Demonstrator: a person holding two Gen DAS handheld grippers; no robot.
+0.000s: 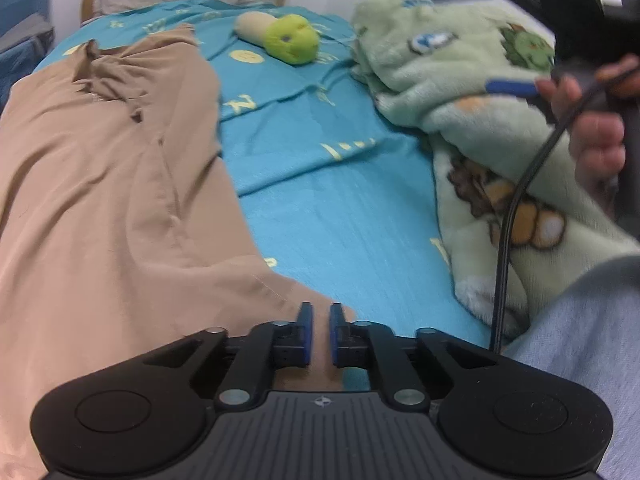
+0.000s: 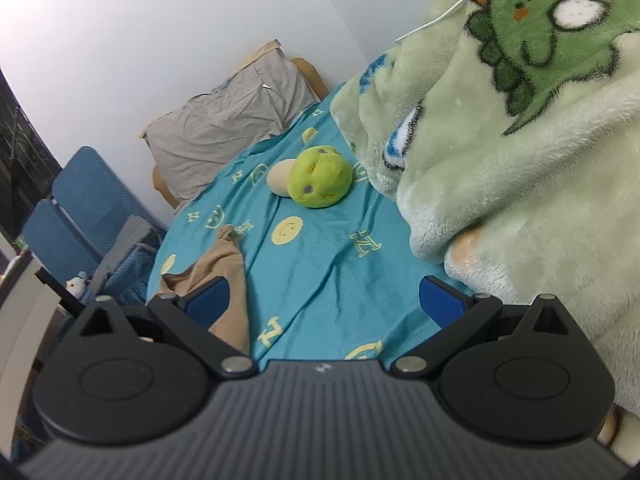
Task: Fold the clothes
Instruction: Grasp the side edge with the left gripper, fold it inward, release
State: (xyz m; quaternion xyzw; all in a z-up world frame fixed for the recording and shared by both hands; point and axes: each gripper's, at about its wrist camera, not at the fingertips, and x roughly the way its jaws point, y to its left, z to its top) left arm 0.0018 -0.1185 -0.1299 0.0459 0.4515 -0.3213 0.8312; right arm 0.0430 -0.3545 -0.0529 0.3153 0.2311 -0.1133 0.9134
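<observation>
**Tan garment pinched at the near edge of the bed**

A teal bedsheet [image 1: 340,208] printed with yellow letters and smiley faces covers the bed. Nearest, the left gripper [image 1: 320,334] has its blue pads nearly together, clamping the corner of a tan garment [image 1: 108,168], which spreads away across the sheet's left side. The right gripper [image 2: 324,300] hangs above the sheet with fingers spread wide, holding nothing. A pale green fleece blanket [image 2: 520,160] is heaped to the right. Farther off lies a green plush toy [image 2: 320,178], then a grey pillow [image 2: 232,124] against the wall.
</observation>
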